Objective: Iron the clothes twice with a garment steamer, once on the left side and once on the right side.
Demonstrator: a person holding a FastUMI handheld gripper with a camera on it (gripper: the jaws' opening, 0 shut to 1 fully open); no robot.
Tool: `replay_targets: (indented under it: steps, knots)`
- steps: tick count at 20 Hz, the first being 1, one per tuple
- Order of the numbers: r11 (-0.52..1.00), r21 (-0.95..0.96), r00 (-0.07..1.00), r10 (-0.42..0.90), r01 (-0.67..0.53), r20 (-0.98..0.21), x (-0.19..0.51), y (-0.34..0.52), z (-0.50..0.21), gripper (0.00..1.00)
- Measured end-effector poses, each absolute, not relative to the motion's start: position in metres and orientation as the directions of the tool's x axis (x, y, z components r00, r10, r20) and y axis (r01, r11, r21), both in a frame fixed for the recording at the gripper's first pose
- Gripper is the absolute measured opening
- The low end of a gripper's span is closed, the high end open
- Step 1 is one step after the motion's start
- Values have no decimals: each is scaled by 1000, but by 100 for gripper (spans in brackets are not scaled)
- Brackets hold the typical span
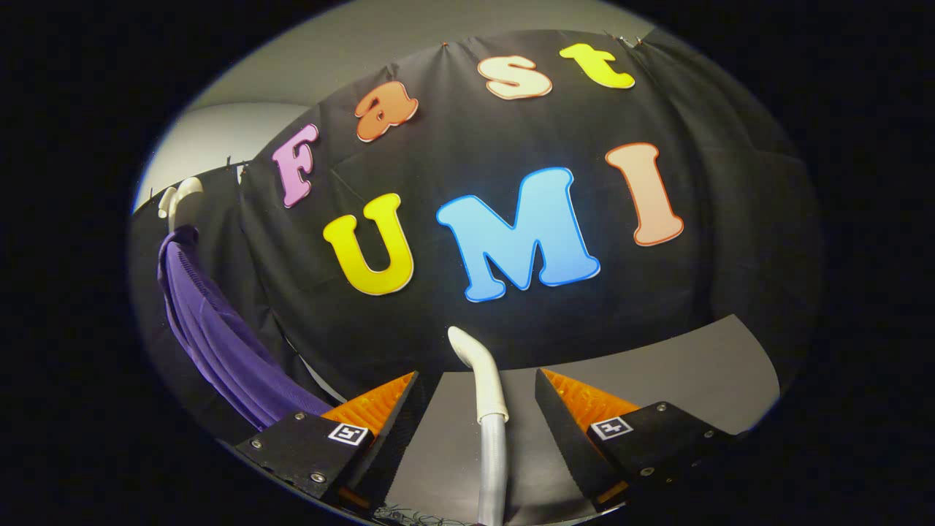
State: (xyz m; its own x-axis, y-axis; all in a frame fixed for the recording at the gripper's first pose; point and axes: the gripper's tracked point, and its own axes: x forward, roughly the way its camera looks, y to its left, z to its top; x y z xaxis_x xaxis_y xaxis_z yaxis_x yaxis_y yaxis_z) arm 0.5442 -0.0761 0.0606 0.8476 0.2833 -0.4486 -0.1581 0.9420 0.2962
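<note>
- A purple garment [219, 343] hangs off to the left of the claw, draped long and downward from a pale hanger hook [179, 201] against the black cloth wall.
- The steamer's hose and nozzle [486, 394] stand between the two fingers, long axis upright; the white tip curves up and leftward, toward the wall.
- The claw [475, 398] is spread wide, its fingers well clear of the hose on both sides, holding nothing.
- A grey bench [679, 365] lies beyond the fingers.
</note>
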Motion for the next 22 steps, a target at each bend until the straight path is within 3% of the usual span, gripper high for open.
replay_targets:
  steps: [10,15,19,22]
  knots:
    - [899,418,643,398,-131,-654,589,-57,-27,95]
    - [828,557,557,492,-62,-669,586,-49,-52,93]
    - [801,596,524,530,-52,-667,582,-40,-68,84]
    - [765,643,514,567,-40,-643,580,-34,-62,67]
